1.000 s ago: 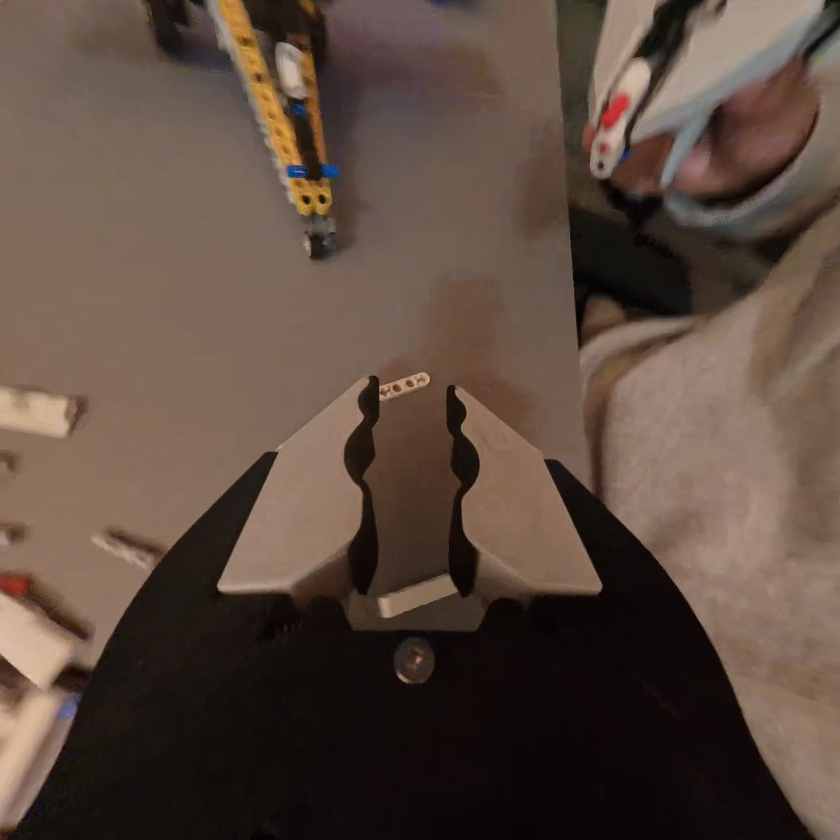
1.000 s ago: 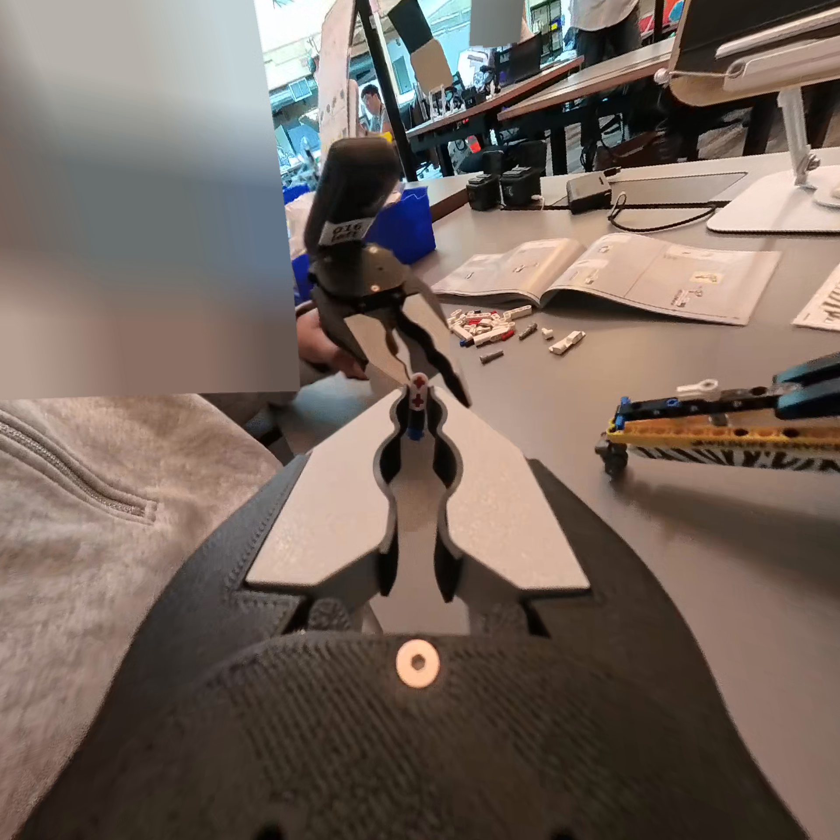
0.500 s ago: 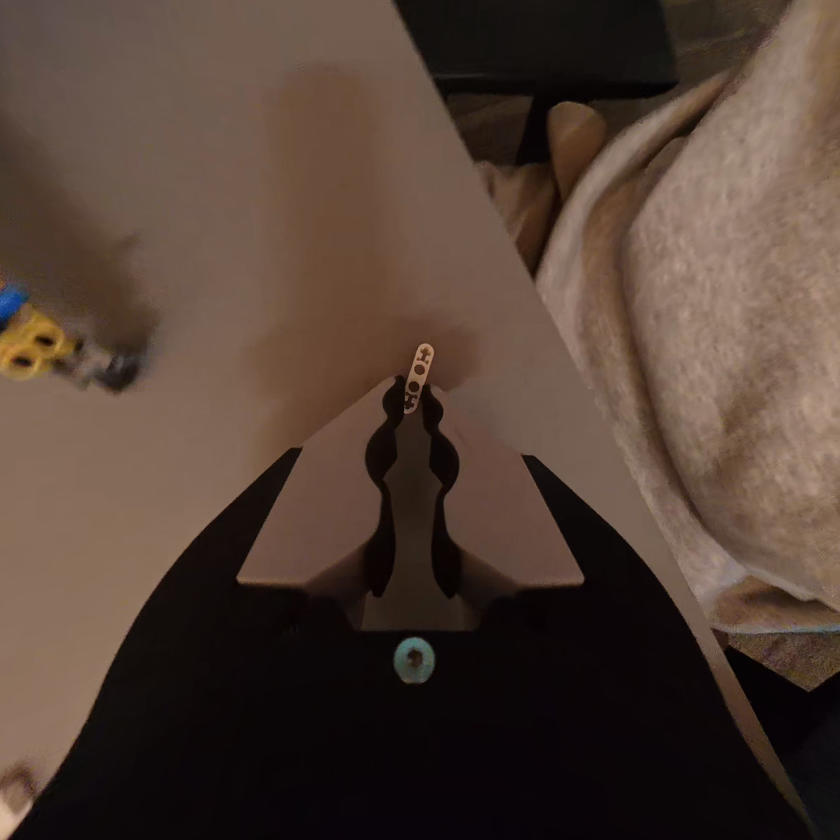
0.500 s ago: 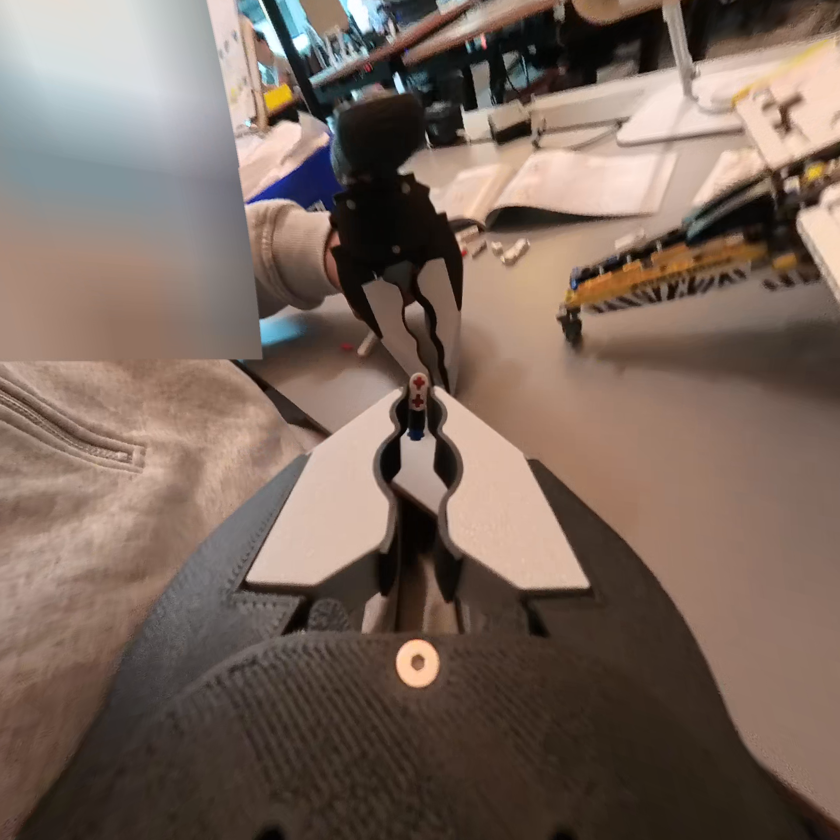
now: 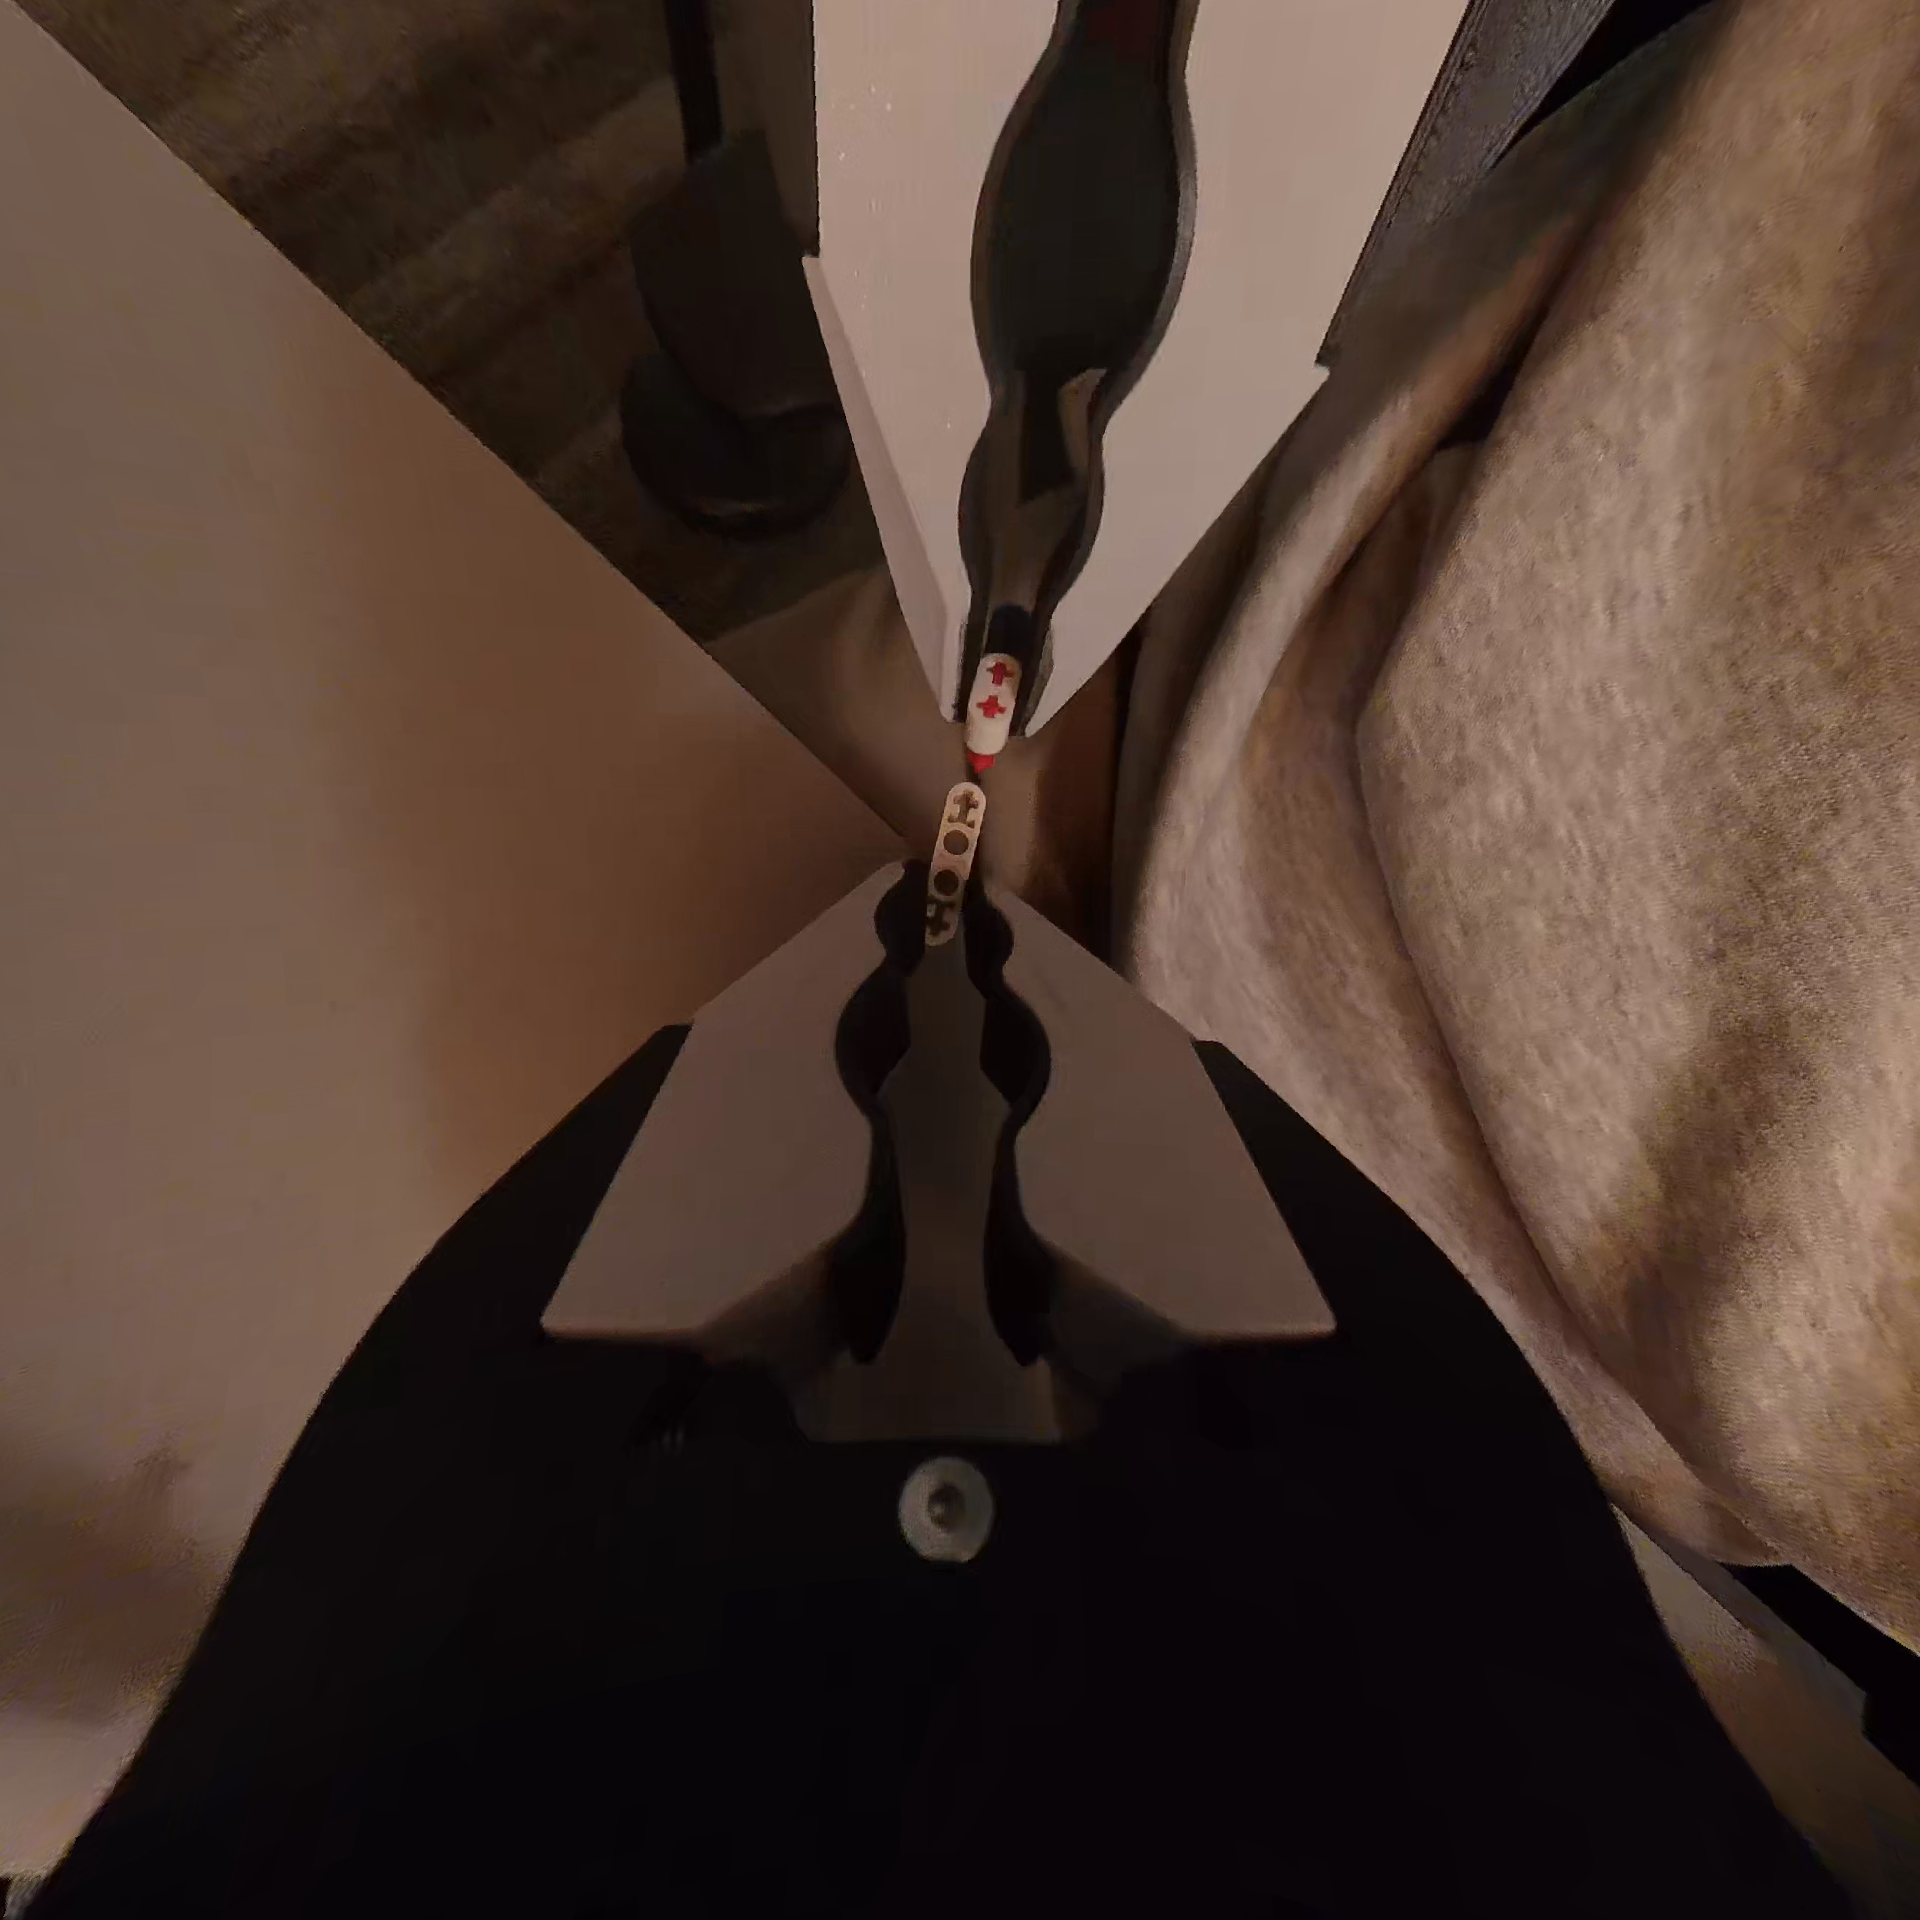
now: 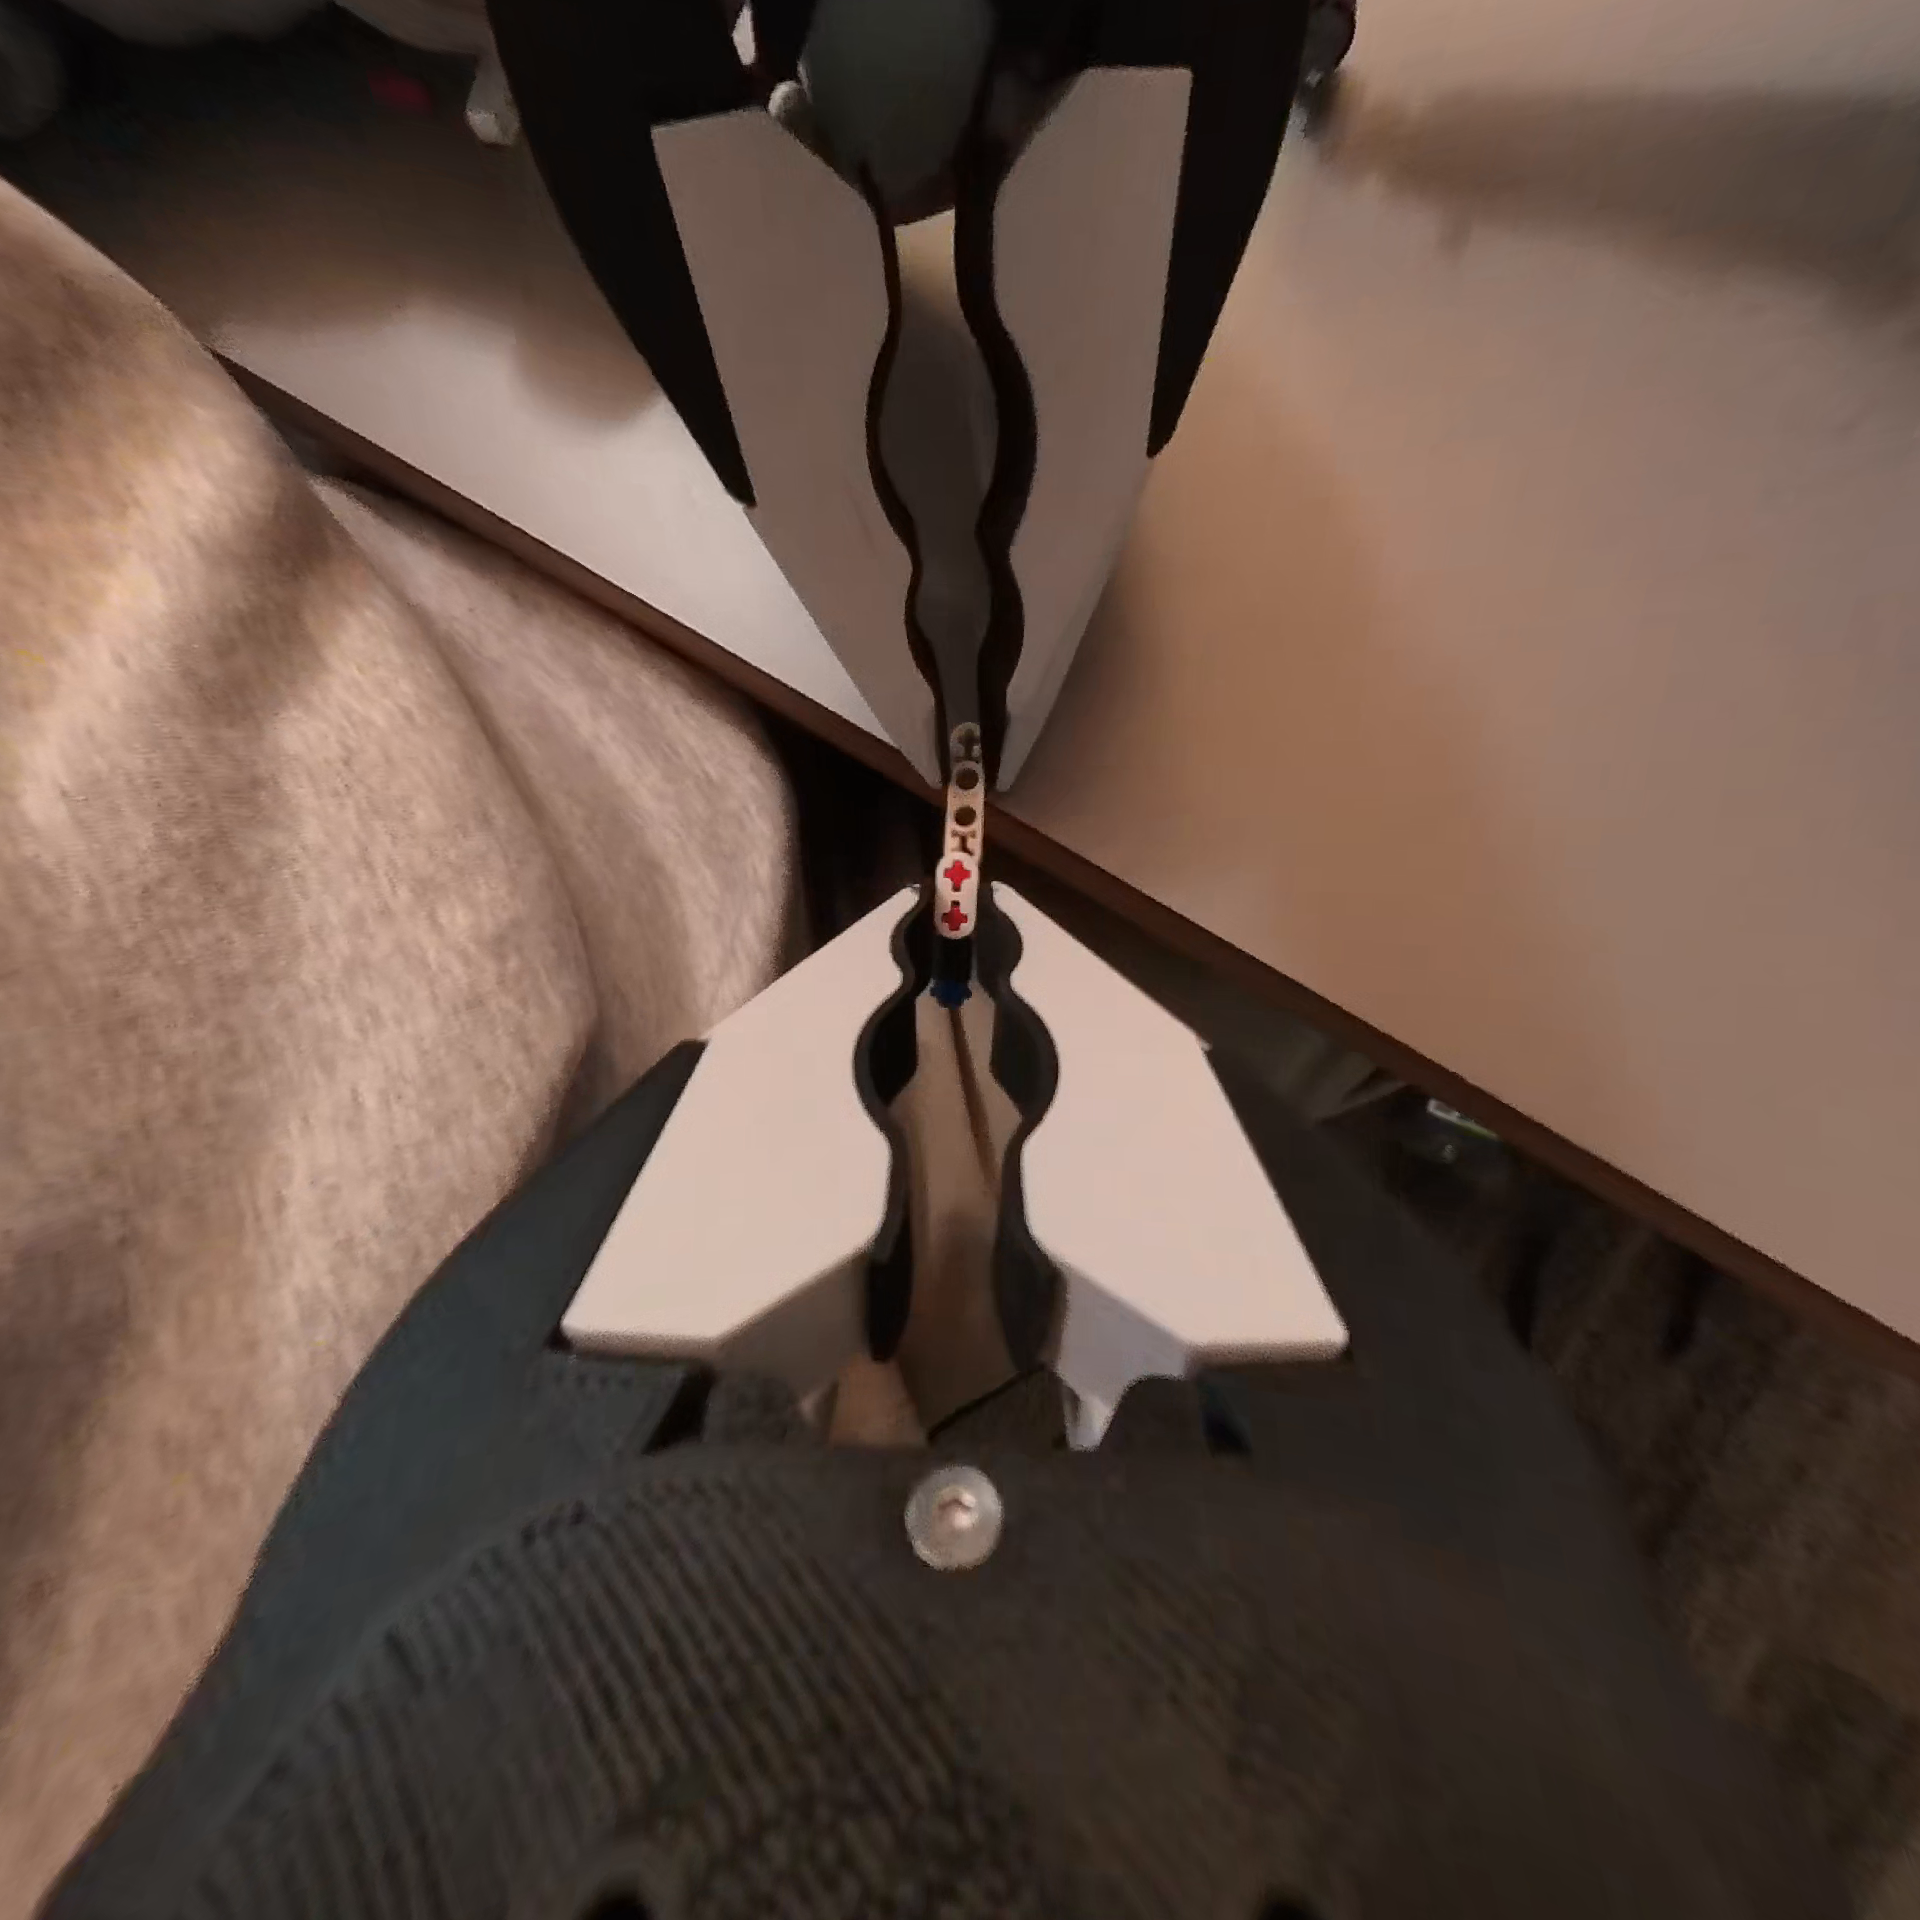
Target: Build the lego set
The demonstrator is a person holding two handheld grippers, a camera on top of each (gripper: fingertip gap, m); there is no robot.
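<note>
My left gripper [image 5: 943,902] is shut on a small white three-hole beam [image 5: 954,854] that sticks out past its tips. My right gripper [image 6: 956,914] is shut on a white connector with two red axle ends [image 6: 958,896] and a blue and black part behind it. The two grippers face each other tip to tip above the table's edge. In the left wrist view the right gripper [image 5: 995,694] comes in from the top with the white and red piece [image 5: 992,707]. In the right wrist view the left gripper [image 6: 968,764] holds the beam [image 6: 966,805], whose end meets the red-axle piece.
The grey table [image 5: 312,727] fills the left side of the left wrist view; its edge [image 6: 1351,1018] runs diagonally in the right wrist view. A person's grey sweatshirt [image 5: 1558,831] lies right beside the grippers. A dark chair base [image 5: 727,447] stands on the floor below. The tips of both grippers are at nearly the same place.
Both grippers have swung off the table toward the person's body and come together tip to tip. The beam's end now meets the red-axle piece. The yellow model has left view.
</note>
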